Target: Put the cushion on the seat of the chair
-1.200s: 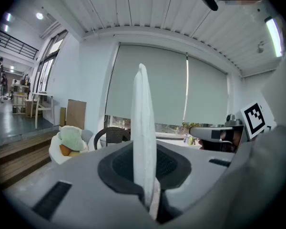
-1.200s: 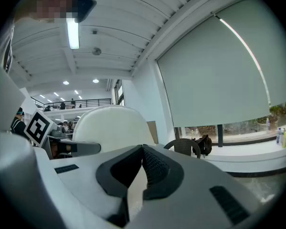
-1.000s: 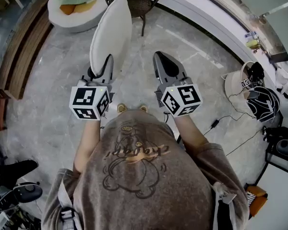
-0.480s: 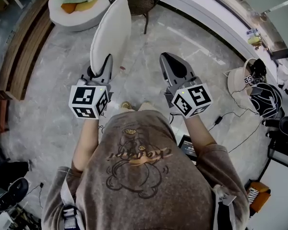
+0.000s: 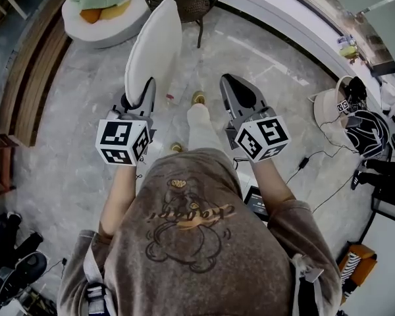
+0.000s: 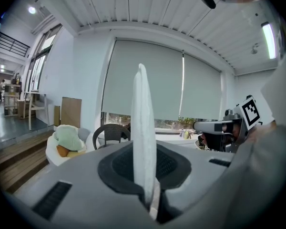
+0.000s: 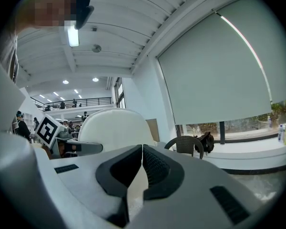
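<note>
A white oval cushion [image 5: 153,41] stands on edge in front of me, and my left gripper [image 5: 146,87] is shut on its lower rim. In the left gripper view the cushion [image 6: 144,123] rises as a thin white slab from between the dark pads [image 6: 121,163]. The dark wicker chair [image 5: 184,0] stands just beyond the cushion's top, and it shows again [image 6: 111,132] behind the cushion and small [image 7: 188,144] in the right gripper view. My right gripper [image 5: 232,79] floats to the right of the cushion, shut, with nothing in it.
A round white seat [image 5: 115,25] with a green plush and an orange cushion sits at the top left. Wooden steps [image 5: 27,78] run down the left. A long white ledge [image 5: 286,22] crosses the upper right. Bags and cables [image 5: 355,133] lie at the right. The person's leg [image 5: 199,124] steps between the grippers.
The person has walked forward: the chair and the round seat are nearer, and a leg has swung ahead between the grippers. The cushion stays in the left gripper.
</note>
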